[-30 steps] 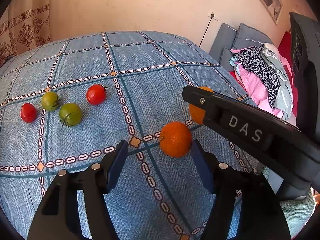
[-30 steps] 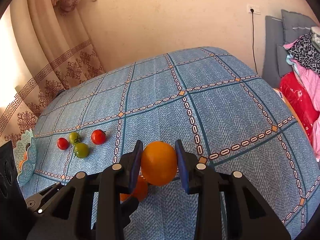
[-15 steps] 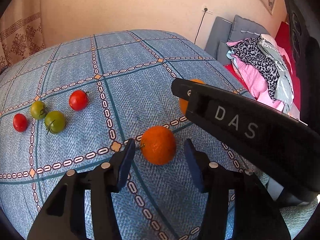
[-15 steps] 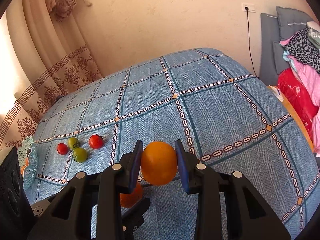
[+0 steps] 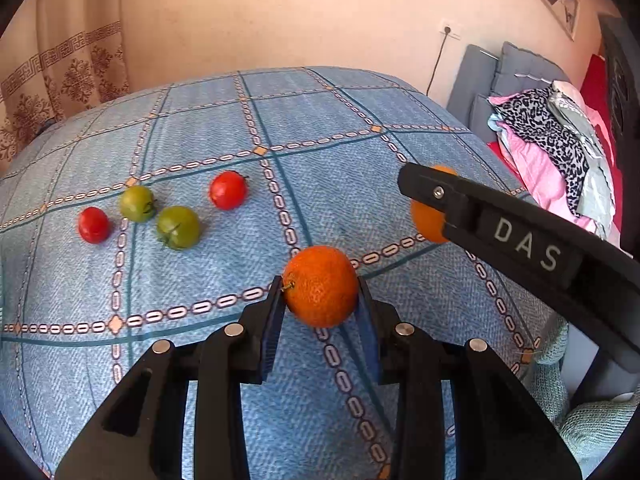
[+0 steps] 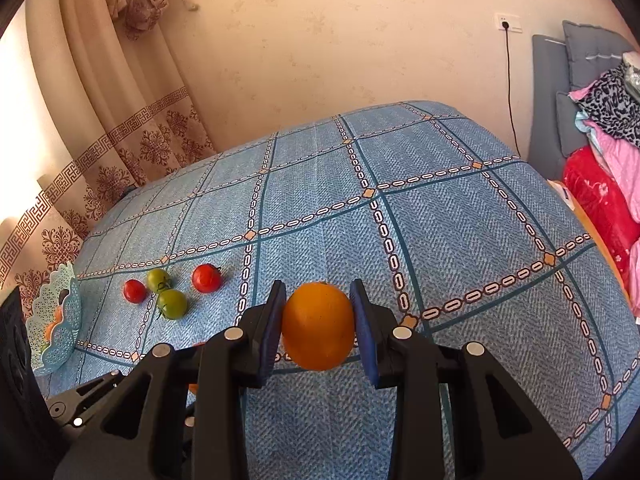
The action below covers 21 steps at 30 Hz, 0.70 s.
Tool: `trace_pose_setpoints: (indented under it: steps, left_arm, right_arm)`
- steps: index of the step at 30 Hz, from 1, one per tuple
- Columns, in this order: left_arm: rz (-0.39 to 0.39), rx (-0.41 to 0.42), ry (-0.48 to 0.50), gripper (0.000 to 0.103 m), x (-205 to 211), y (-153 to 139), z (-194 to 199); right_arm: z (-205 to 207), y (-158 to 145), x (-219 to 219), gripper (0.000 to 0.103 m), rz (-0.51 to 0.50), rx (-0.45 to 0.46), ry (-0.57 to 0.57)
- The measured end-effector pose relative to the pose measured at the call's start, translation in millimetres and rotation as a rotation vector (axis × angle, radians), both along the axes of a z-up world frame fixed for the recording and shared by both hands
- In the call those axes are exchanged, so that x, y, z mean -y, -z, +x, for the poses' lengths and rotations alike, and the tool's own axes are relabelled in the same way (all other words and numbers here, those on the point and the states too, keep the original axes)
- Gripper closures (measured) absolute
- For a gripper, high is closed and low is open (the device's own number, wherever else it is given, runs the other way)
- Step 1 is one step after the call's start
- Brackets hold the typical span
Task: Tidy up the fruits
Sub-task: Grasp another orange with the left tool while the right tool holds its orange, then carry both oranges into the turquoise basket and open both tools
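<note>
An orange (image 5: 320,286) is being clamped by the left gripper (image 5: 320,300), another orange (image 6: 319,326) by the right gripper (image 6: 319,320). The basket (image 6: 60,320) is being seen far left, nearer the left gripper, past the tomatoes (image 6: 172,304).

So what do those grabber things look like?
Both are black plastic claws. The left gripper and right gripper each have two fingers with blue ridged pads and round silver bolts. The right one's side shows white letters DAS.
</note>
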<state>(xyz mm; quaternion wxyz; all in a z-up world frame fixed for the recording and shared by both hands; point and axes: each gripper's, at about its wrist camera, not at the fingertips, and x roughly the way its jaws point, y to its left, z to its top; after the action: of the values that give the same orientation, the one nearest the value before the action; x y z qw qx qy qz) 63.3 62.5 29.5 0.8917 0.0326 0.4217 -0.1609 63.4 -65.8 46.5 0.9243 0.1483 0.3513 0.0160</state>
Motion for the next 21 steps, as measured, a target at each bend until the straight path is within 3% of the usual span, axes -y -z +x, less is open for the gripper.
trace_pose_setpoints:
  steps: [7, 14, 21]
  left_arm:
    - [0.099, 0.107, -0.204, 0.068, -51, -24, -10]
    - [0.132, 0.185, -0.416, 0.068, -127, -46, -20]
    - [0.162, 0.201, -0.593, 0.068, -199, -49, -22]
  right_arm:
    - [3, -9, -39, 0.07, -0.031, 0.016, -0.121]
    - [5, -18, -98, 0.07, -0.046, 0.021, -0.288]
    - [14, -37, -155, 0.07, -0.003, 0.04, -0.407]
